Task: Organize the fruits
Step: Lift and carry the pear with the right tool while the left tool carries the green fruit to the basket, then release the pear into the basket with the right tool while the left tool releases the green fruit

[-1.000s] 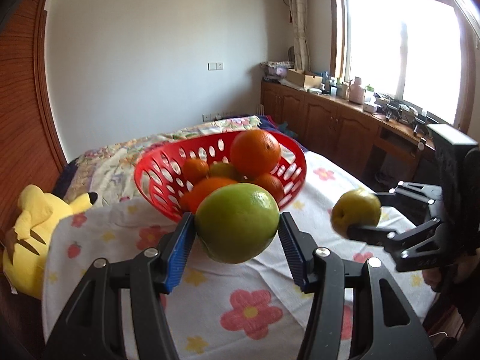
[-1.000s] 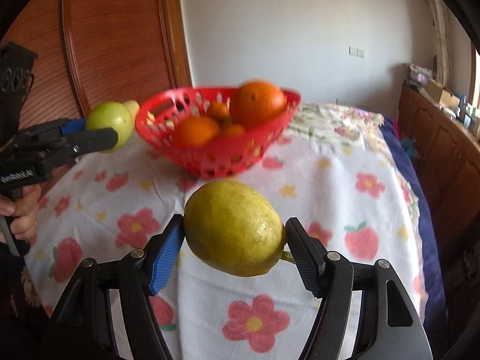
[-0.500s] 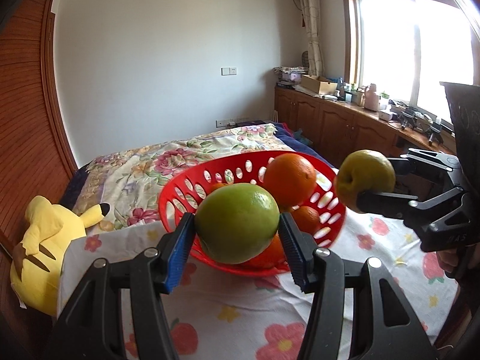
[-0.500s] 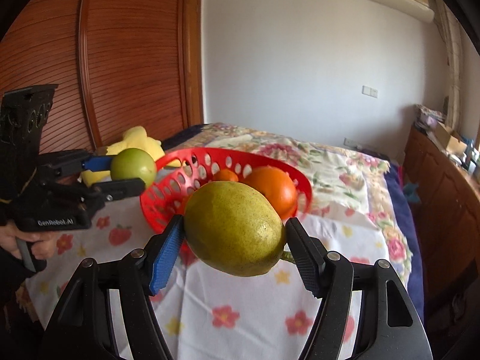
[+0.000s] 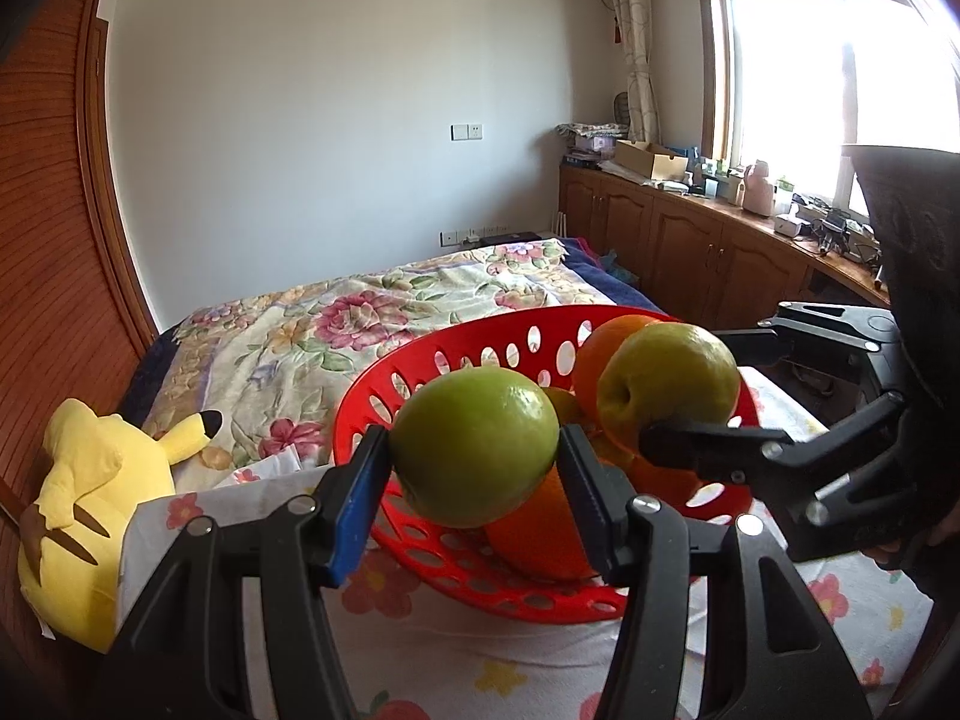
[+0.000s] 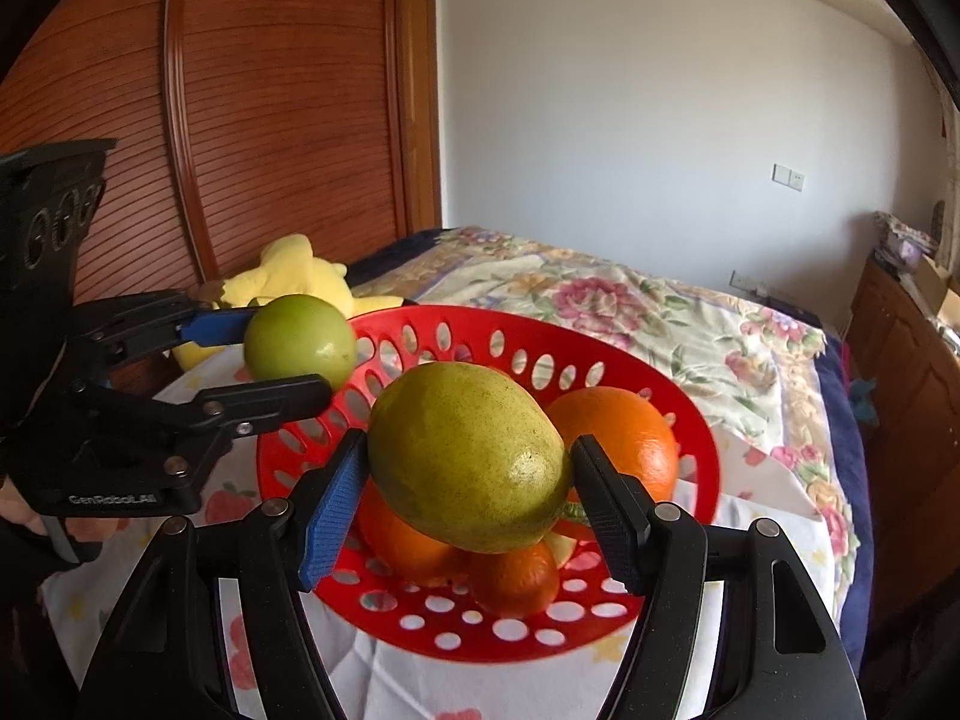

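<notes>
My left gripper (image 5: 474,468) is shut on a green apple (image 5: 474,444), held at the near left rim of the red basket (image 5: 420,372). My right gripper (image 6: 468,480) is shut on a yellow-green pear (image 6: 468,456), held above the basket (image 6: 456,330). The basket holds several oranges (image 6: 624,438). The pear (image 5: 666,384) and right gripper also show in the left wrist view, over the basket's right side. The apple (image 6: 300,339) and the left gripper (image 6: 264,354) show in the right wrist view at the basket's left rim.
The basket sits on a flowered white cloth (image 6: 774,480) over a bed with a floral quilt (image 5: 336,324). A yellow plush toy (image 5: 90,480) lies at the left by a wooden wardrobe (image 6: 270,120). Wooden cabinets (image 5: 690,240) line the right wall under a window.
Both grippers have moved forward and closer together, from in front of the basket to over its rim, each still holding its fruit.
</notes>
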The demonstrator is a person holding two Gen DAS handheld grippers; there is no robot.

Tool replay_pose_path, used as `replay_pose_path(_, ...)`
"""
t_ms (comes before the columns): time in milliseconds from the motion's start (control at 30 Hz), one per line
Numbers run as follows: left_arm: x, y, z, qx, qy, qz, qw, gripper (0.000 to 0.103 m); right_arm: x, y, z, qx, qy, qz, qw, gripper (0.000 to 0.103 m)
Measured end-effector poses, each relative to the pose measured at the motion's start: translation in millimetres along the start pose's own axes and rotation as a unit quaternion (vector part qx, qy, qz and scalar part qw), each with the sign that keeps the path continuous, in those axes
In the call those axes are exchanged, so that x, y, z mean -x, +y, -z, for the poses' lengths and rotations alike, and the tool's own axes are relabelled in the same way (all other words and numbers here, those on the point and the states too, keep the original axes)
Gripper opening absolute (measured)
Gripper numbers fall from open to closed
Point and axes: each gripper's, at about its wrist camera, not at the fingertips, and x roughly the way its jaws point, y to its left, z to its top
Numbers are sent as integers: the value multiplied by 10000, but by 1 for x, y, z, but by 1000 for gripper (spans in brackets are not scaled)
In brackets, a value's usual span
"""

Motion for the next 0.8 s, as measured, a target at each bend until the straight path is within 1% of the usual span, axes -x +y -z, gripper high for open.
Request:
replay_pose_path(200, -15, 1, 2, 22, 142, -4, 9999, 56, -12, 2, 1, 36, 69, -43, 10000, 71)
replay_pose_path(300, -20, 5, 3, 109, 193, -15, 9998, 57, -17, 3, 1, 51, 90, -14, 9999, 71)
replay_pose_path(500, -8, 11, 0, 170, -6, -62, 9998, 58, -24, 2, -2, 52, 114, -33, 9999, 71)
replay_pose_path(800, 5, 15, 9, 177, -54, -113, 9998, 59, -34, 6, -8, 122, 170, 36, 9998, 71)
